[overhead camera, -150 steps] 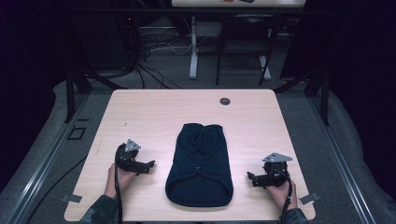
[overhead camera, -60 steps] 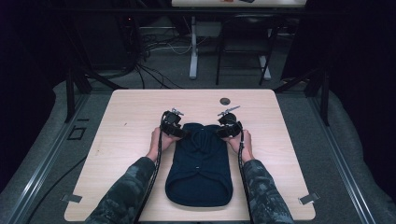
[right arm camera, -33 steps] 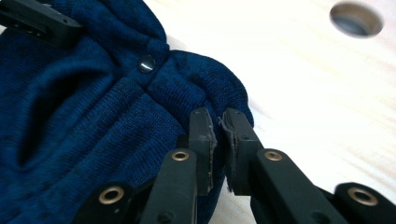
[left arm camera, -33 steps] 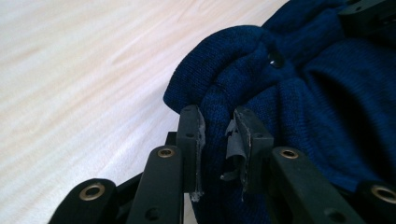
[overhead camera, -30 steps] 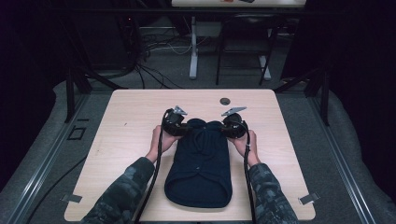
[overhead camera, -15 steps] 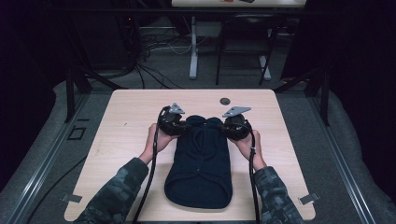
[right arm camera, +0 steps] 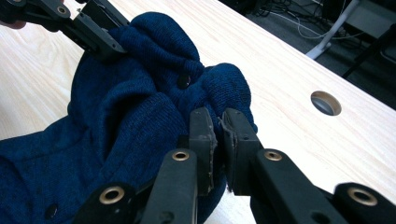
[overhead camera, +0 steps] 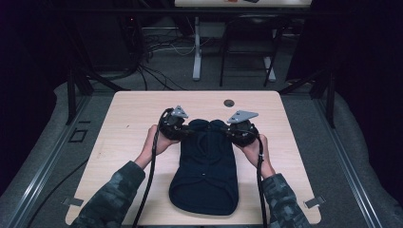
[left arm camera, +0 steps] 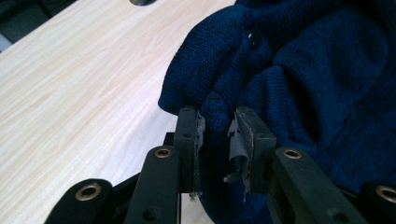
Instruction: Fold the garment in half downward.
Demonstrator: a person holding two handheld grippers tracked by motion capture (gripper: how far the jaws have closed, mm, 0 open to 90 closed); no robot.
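A dark navy knitted garment (overhead camera: 205,166) lies lengthwise at the centre of the pale wooden bench (overhead camera: 123,118) in the high view, its far end bunched up between two hand-held tools. The left claw (overhead camera: 186,133), at centre left of that frame, is clenched on the garment's left far corner; in the left gripper view its worn grey pads (left arm camera: 200,135) press a thick fold of the blue knit (left arm camera: 299,79) at lower centre, and the jaws have just been opening slightly with the cloth between them. The right claw (overhead camera: 229,134), at centre right of the high view, grasps the opposite far corner; in the right gripper view its jaws sit nearly together at lower centre, pinching a thin edge of the knit (right arm camera: 140,121), with the left claw (right arm camera: 105,44) biting the cloth at upper left. A small dark button (right arm camera: 183,81) shows on the bunched fabric. A round cable hole (overhead camera: 229,102) sits near the bench's far edge, just beyond the garment. Camouflage sleeves (overhead camera: 111,199) enter from the bottom of the frame
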